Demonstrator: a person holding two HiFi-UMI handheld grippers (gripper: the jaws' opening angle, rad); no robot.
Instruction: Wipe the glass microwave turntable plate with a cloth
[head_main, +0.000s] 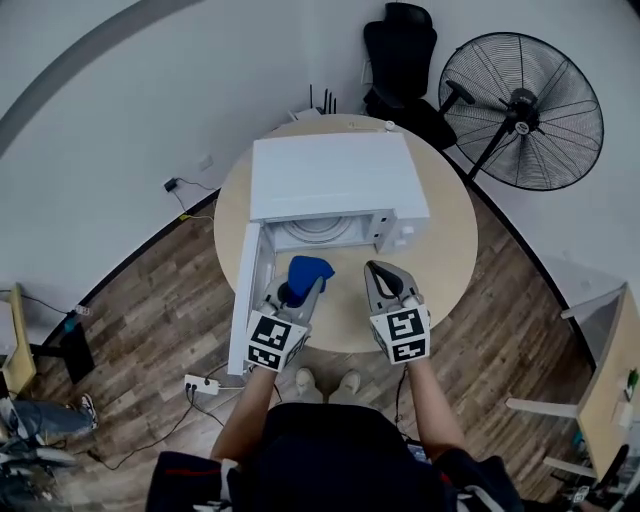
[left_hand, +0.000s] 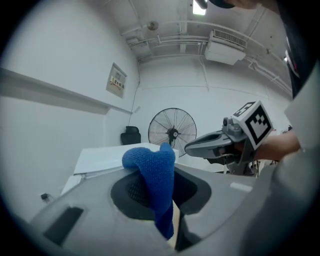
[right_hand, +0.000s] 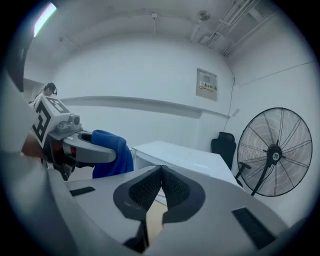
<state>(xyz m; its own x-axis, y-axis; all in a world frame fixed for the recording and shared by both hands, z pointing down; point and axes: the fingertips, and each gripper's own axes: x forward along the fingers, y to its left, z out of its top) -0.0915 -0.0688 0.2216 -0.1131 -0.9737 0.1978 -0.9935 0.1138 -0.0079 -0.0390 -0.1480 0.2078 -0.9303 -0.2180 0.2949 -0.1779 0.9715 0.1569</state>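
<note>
The glass turntable plate (head_main: 314, 231) in the microwave (head_main: 335, 175) may skid under the blue cloth (head_main: 309, 269) pinched in the left hand-held gripper (head_main: 303, 289), since the right hand-held gripper (head_main: 380, 270) is clenched empty.

Round table (head_main: 452, 255), white microwave (head_main: 332, 176) on top

Table: round, pale wood table (head_main: 452, 250) on dark plank flooring.
Microwave: white microwave (head_main: 330, 175) at the table's middle, its door (head_main: 246, 300) swung open to the left.
Inside: glass turntable plate (head_main: 316, 232) partly visible.
Left gripper (head_main: 305, 282): holds a blue cloth (head_main: 310, 268) before the opening.
Right gripper (head_main: 376, 270): alongside, empty.
Background: black pedestal fan (head_main: 520, 110), black chair (head_main: 400, 55).
</note>
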